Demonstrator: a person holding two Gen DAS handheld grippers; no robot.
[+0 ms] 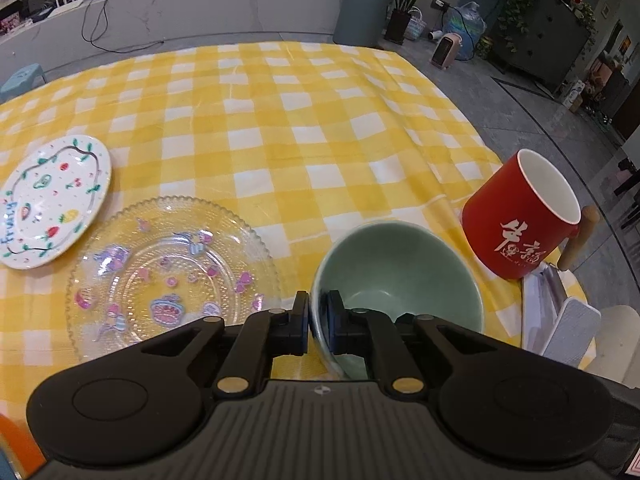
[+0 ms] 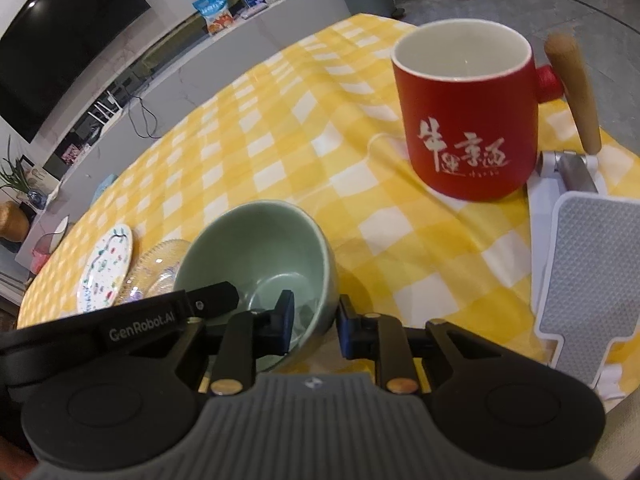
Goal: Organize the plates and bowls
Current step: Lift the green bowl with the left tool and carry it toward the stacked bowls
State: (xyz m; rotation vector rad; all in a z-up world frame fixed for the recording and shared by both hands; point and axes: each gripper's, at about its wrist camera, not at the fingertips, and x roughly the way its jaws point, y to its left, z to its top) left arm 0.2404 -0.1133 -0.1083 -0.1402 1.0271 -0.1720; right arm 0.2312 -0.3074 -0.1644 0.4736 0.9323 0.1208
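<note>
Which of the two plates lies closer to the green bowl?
The clear glass plate; the white painted plate lies beyond it, farther from the green bowl.

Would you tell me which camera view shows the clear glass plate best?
The left wrist view: the clear glass plate lies almost whole beside the green bowl. The right wrist view shows only a sliver behind that bowl.

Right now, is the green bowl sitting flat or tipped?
Tipped. The green bowl leans on the tablecloth, its rim pinched by the left gripper, and its near edge is raised.
</note>
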